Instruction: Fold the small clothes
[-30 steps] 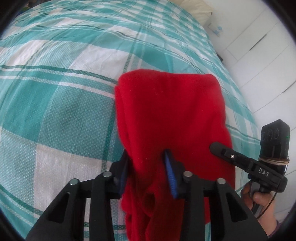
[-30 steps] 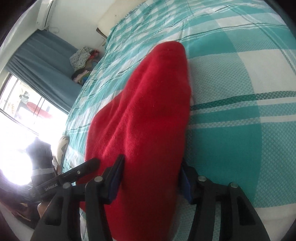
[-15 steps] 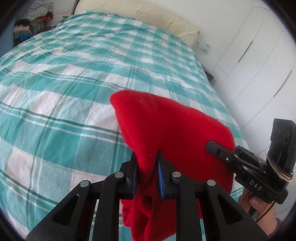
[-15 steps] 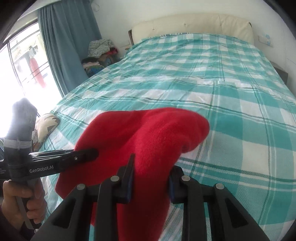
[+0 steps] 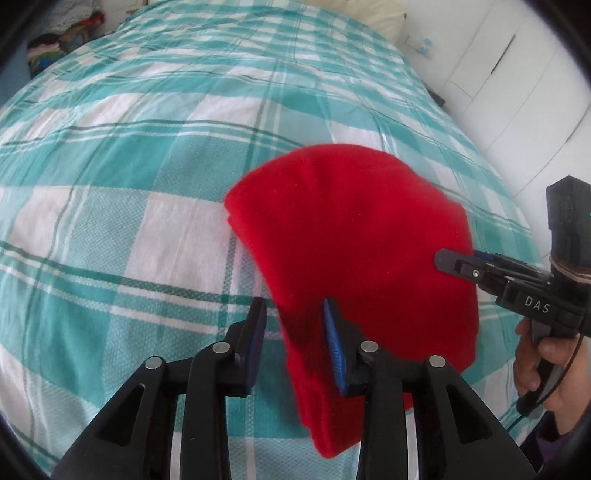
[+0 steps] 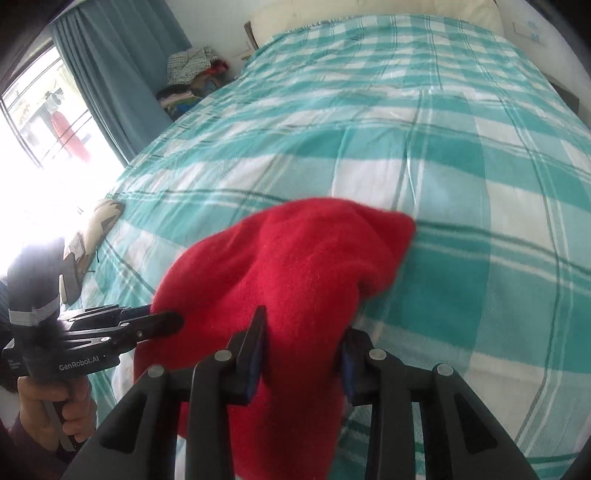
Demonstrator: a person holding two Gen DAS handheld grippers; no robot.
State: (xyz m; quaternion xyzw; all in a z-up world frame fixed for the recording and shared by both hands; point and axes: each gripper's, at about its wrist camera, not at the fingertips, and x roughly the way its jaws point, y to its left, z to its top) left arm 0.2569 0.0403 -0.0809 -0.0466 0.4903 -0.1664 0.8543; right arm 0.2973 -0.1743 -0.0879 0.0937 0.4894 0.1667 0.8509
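A red fleece garment [image 5: 354,240] lies folded on the teal-and-white checked bed [image 5: 129,166]. My left gripper [image 5: 295,328] is open; the cloth's near left edge lies between its fingers, touching only the right pad [image 5: 334,347]. My right gripper [image 6: 301,345] is open, with the garment [image 6: 295,273] bunched loosely between its fingers. Each gripper shows in the other's view: the right one [image 5: 454,264] at the cloth's right edge, the left one [image 6: 162,325] at its left edge.
A cream headboard [image 6: 369,11] and pillow [image 5: 373,14] are at the far end of the bed. White wardrobe doors [image 5: 517,74] stand on the right. A blue curtain [image 6: 110,74], a bright window and a pile of clothes [image 6: 188,81] are on the left.
Both grippers were shut on the red garment and held it up half a second ago. Now both have opened and the garment has dropped onto the bed.
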